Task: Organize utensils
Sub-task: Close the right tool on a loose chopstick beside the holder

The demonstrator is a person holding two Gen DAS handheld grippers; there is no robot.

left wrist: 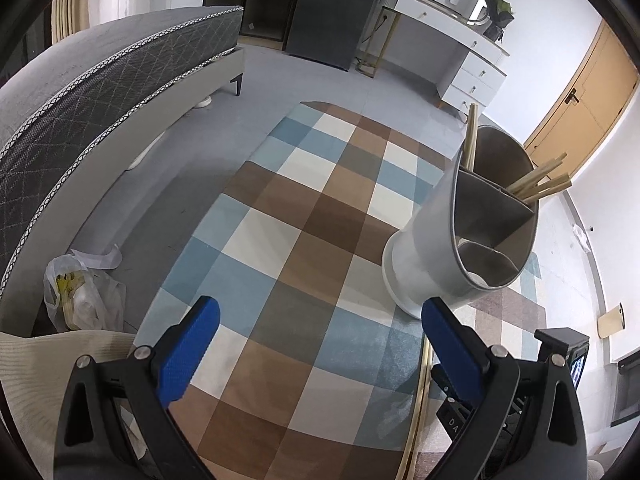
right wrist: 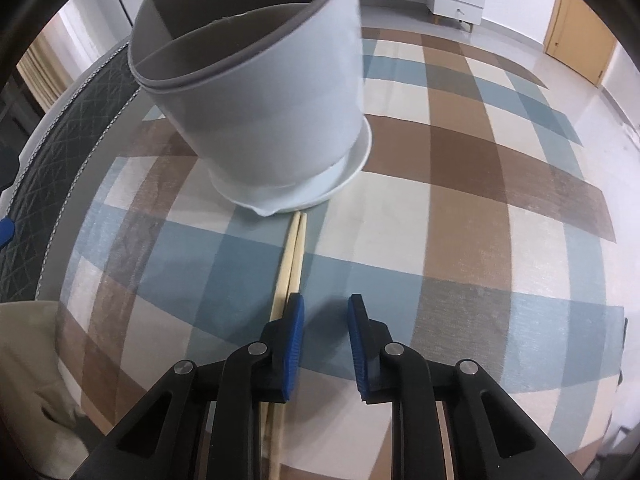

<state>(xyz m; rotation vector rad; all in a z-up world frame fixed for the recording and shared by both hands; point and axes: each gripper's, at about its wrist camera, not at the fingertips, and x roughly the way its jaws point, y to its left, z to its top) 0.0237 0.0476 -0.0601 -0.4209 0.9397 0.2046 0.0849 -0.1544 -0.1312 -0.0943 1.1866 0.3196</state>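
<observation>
A white utensil holder with a grey rim and inner dividers stands on the chequered surface at the right. Several wooden chopsticks stick out of its far compartments. My left gripper hangs open and wide to the holder's lower left, with nothing between its fingers. In the right wrist view the holder rises just ahead. Two chopsticks lie flat from its saucer toward me. My right gripper is open with a narrow, empty gap. The chopsticks pass under the outer side of its left finger.
A grey bed runs along the left, with a plastic bag at its foot. A white dresser and a wooden door stand at the back right. Beige fabric lies at the lower left.
</observation>
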